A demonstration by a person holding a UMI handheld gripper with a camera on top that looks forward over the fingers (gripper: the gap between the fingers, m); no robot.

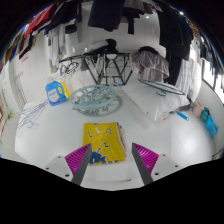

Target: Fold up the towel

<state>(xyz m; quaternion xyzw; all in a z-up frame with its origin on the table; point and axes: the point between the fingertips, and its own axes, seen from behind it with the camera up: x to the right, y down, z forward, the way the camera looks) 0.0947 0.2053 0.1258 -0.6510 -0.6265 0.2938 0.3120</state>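
White table (60, 135) in a cluttered room, dark shapes and furniture crowding the far side. Yellow towel (101, 136) lying flat on the table, slightly crumpled, just ahead of the gripper (112, 160) and reaching down between its fingers. Gripper wide open, holding nothing; pink pads (78, 159) set well apart, the near edge of the towel close to the left one without being pressed. Beyond the towel, a pale blue round rack (93, 97) flat on the table. Left of that, a blue and yellow packet (55, 92). Farther back, a wire stand (108, 67) upright near the table's far edge. Off to the right, small blue items (207, 120), too small to identify.
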